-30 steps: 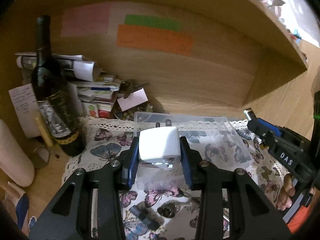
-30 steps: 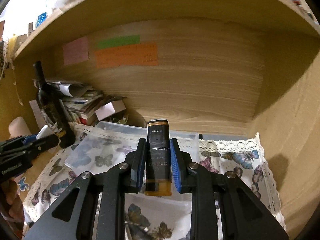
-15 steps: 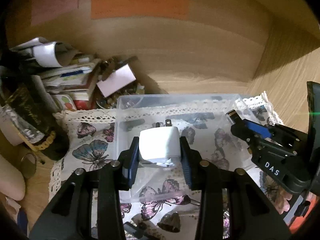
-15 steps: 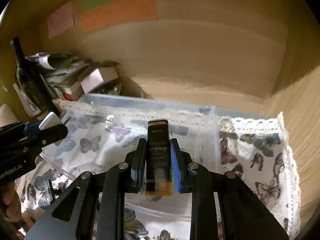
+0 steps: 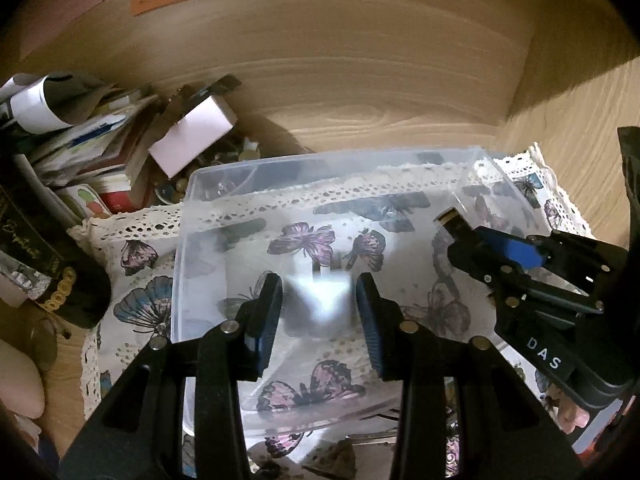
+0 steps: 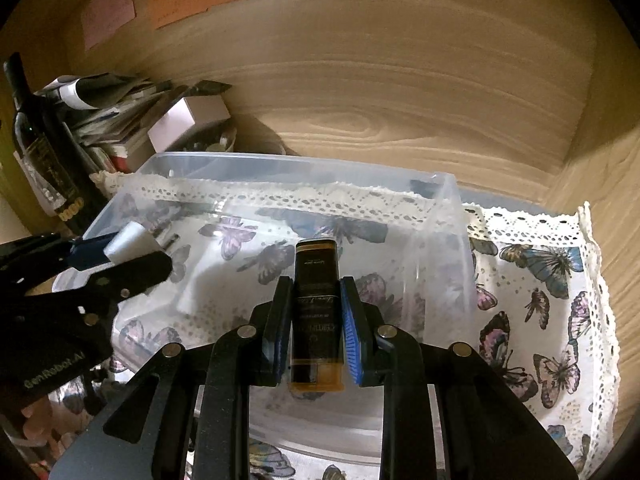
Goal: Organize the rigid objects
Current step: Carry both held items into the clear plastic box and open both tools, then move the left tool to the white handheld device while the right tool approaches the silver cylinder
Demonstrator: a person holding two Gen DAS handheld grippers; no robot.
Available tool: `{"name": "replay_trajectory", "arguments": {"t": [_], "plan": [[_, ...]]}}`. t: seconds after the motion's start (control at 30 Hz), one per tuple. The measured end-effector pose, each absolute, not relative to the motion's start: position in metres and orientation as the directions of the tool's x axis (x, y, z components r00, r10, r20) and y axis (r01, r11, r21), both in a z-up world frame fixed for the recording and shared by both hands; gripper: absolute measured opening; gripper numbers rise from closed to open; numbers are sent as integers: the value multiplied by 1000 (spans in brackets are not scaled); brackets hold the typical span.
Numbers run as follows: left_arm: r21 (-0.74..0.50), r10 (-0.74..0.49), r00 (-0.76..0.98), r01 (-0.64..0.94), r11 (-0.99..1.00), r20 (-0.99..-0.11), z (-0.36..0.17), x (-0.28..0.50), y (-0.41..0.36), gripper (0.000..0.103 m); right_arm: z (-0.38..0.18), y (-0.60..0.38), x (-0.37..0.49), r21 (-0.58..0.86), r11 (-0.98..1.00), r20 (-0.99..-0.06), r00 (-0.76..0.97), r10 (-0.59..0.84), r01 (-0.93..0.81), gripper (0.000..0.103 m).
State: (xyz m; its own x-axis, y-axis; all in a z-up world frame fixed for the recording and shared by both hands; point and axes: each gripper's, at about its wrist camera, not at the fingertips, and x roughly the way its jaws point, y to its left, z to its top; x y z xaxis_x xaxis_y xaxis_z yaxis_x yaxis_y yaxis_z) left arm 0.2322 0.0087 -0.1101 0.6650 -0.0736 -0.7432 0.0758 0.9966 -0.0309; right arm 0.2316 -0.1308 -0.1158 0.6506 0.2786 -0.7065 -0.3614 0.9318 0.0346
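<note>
A clear plastic bin [image 5: 188,240] [image 6: 452,208] stands on a butterfly-print cloth. My left gripper [image 5: 318,308] is over the bin with its jaws apart; a white plug adapter [image 5: 320,300] shows blurred between them, loose and dropping. From the right wrist view the adapter [image 6: 128,240] still sits at the left gripper's tips [image 6: 132,256]. My right gripper [image 6: 316,316] is shut on a dark bottle with an amber base [image 6: 316,304], held over the bin's right half. It also shows in the left wrist view [image 5: 472,244].
A dark wine bottle [image 6: 40,148] [image 5: 36,256] stands left of the bin. A heap of papers, books and a white box [image 5: 192,136] [image 6: 188,120] fills the back left corner. Wooden shelf walls close the back and right. The cloth [image 6: 540,288] extends right of the bin.
Both grippers moved forward and down over the bin. The left jaws have opened and the adapter blurs as it leaves them. The right gripper still holds the bottle.
</note>
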Motion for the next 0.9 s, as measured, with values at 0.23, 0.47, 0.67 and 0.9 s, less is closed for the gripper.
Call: {"name": "replay_trajectory", "arguments": {"t": [0.23, 0.47, 0.67, 0.9], "plan": [[-7, -68, 699, 89, 996, -712, -94, 220, 3, 41, -101, -129, 221, 26, 928, -692, 663, 286, -372, 25], [-3, -65, 745, 84, 996, -664, -72, 196, 4, 52, -76, -130, 198, 16, 920, -637, 705, 312, -392, 35], [-2, -57, 791, 70, 998, -609, -56, 166, 9, 77, -63, -129, 174, -1, 912, -598, 731, 329, -411, 44], [-5, -37, 800, 42, 999, -598, -58, 129, 21, 90, -61, -133, 141, -29, 906, -569, 752, 333, -423, 49]]}}
